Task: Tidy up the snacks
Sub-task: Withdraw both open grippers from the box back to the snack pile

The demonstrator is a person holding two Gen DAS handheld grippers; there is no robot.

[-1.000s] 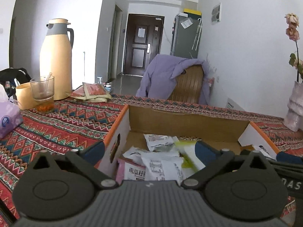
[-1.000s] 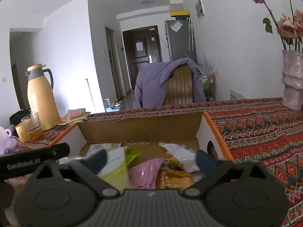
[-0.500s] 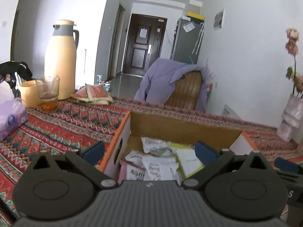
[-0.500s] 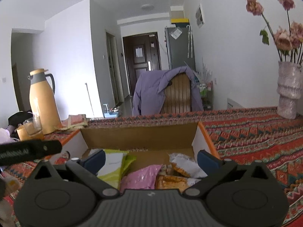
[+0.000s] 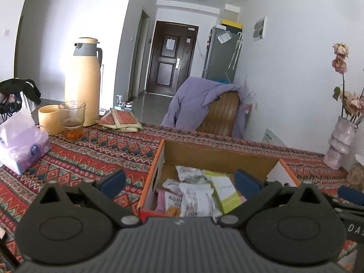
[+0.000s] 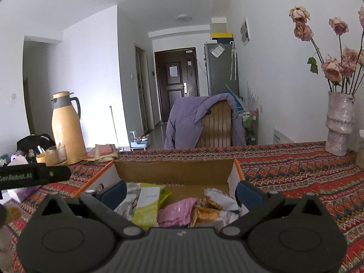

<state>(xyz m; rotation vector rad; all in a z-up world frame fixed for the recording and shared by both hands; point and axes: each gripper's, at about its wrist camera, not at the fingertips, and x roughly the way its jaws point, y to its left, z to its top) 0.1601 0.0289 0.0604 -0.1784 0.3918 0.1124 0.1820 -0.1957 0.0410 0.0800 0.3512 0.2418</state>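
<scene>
Matt cardboard box (image 5: 218, 157), glossy plastic snack pkts (image 5: 198, 195)

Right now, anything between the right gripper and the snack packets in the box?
Nothing visible. The right gripper is open and empty above the cardboard box, and the green packet, pink packet and cracker packet lie uncovered below it. The left gripper is off to the side, also open.

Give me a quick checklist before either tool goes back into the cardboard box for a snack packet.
1. Left tool open, empty: ok.
2. Right tool open, empty: ok.
3. Open cardboard box with orange edges unobstructed from above: ok.
4. Lime-green snack packet lying on top, reachable: ok.
5. Pink snack packet free of neighbours: not ok, partly overlapped.
6. Snacks left on the patterned tablecloth: cannot tell.
</scene>
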